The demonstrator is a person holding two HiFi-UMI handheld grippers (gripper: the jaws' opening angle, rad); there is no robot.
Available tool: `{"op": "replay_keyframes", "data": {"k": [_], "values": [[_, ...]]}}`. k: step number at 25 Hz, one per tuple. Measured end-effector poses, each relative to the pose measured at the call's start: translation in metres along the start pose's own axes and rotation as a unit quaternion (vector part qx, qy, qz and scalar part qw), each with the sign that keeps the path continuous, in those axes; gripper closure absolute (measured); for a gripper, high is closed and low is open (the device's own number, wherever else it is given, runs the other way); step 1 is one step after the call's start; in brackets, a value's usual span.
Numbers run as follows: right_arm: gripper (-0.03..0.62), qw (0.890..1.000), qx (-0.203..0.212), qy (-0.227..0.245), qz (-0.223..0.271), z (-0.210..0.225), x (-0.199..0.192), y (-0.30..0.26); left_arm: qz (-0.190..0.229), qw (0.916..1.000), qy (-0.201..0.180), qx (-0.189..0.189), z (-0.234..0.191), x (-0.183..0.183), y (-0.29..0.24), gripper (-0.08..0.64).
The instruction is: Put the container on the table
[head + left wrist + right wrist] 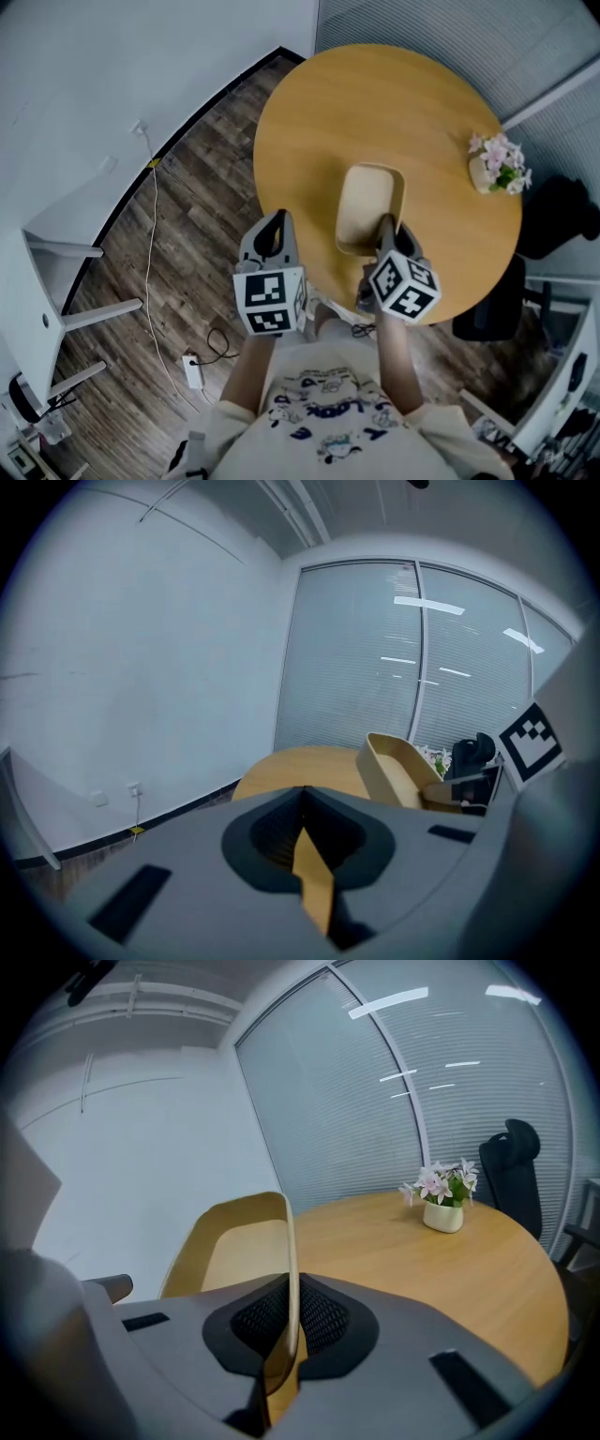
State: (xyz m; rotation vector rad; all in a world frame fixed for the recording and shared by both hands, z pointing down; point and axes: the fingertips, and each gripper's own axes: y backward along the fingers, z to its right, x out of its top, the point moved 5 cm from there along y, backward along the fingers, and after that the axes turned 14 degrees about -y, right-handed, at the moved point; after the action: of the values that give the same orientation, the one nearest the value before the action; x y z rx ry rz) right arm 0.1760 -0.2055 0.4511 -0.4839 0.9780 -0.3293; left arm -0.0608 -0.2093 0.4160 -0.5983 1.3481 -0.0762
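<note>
Over the table (309, 122), right gripper (385, 225) clamps a wall of the pale oblong container (367, 199); left gripper (277, 221) closed, empty

1 container (368, 208), 1 table (309, 122), 1 flowerpot (497, 169), 1 chair (511, 1180) (poss. 2)

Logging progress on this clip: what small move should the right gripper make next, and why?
Probably lower it: the right gripper has its jaws clamped on a wall of the tan container, which looks tilted above the round table, not yet set down.
</note>
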Motion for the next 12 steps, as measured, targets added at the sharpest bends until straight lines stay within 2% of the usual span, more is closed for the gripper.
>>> {"op": "replay_keyframes", "data": {"k": [12], "values": [[0.578,0.999,-0.024,0.003,-0.047,0.022,-0.006,-0.055,-0.056,0.9982,0.016,-0.010,0.003,-0.023,-0.053,0.557]]}}
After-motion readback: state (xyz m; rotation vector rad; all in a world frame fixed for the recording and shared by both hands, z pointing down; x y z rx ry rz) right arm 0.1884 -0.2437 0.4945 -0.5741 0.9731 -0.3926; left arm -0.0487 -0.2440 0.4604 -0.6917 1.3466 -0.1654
